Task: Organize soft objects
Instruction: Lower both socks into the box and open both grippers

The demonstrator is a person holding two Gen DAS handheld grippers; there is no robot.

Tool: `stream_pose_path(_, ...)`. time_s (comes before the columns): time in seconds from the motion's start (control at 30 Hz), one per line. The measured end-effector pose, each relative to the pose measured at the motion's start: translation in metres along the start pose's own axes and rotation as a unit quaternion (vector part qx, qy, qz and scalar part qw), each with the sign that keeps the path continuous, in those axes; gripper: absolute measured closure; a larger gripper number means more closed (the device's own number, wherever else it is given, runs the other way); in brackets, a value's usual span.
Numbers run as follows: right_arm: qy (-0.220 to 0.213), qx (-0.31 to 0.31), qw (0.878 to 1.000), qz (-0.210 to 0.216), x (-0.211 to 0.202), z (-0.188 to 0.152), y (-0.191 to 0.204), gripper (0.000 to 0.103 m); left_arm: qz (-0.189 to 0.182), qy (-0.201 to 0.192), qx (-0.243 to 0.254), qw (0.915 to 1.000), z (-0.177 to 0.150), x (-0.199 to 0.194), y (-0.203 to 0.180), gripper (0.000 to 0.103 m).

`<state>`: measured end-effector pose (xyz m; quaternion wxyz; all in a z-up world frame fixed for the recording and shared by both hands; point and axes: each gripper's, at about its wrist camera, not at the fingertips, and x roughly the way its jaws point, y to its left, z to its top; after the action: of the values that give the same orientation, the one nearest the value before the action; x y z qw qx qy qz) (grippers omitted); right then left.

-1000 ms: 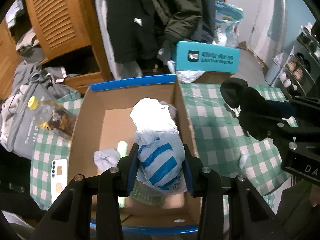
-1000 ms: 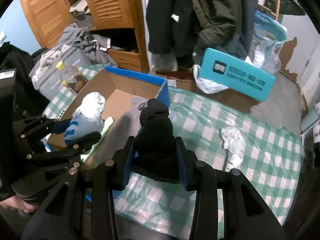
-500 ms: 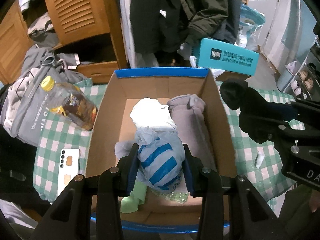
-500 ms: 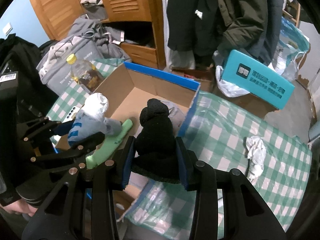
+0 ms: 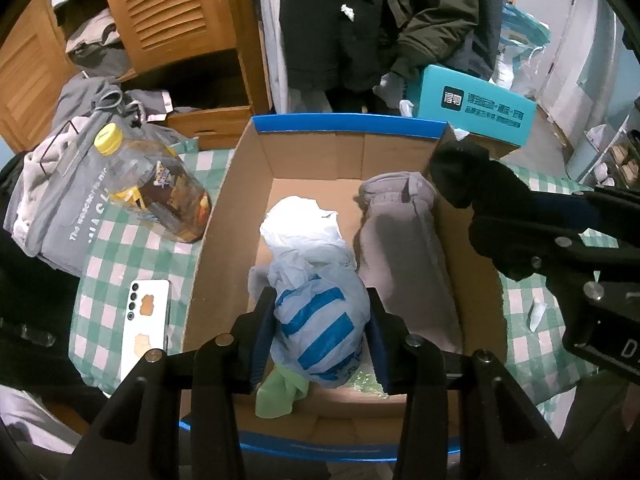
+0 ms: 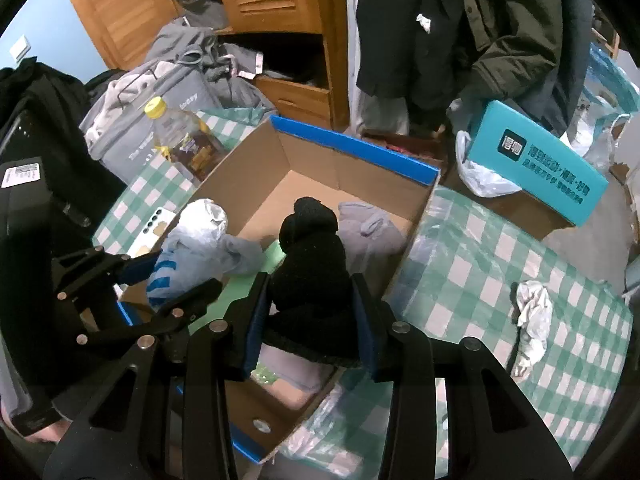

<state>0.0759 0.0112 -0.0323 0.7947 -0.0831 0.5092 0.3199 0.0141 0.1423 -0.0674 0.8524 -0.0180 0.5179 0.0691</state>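
Both hand-held grippers, left, right, now over cardboard box, jaws apparently eased slightly wider

A blue-striped plastic bag and a black knit bundle hang above the cardboard box, where a grey roll lies.

A green-and-white checked cloth covers the desk. At the left of the left wrist view a plastic bottle with a yellow cap lies tilted on the cloth, leaning against a grey bag with white lettering. Below it, lower left, a white phone lies face down. At the upper right a teal box with white print stands behind the desk. Dark coats hang at the top centre, beside a wooden louvred door at the upper left, with grey clothes heaped below it.
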Motion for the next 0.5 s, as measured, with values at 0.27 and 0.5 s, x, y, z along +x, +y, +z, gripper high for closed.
stream_pose_path(0.27, 0.005, 0.000, 1.000, 0.003, 0.005, -0.003, 0.002, 0.049, 0.011, -0.003, -0.003, 0.9999, 0.000, -0.004, 0.002, 0.037)
stream_pose_path(0.5, -0.006, 0.012, 1.000, -0.008, -0.004, -0.004, -0.008, 0.042, 0.019, -0.008, 0.006, 0.9998, 0.000, -0.007, -0.001, 0.029)
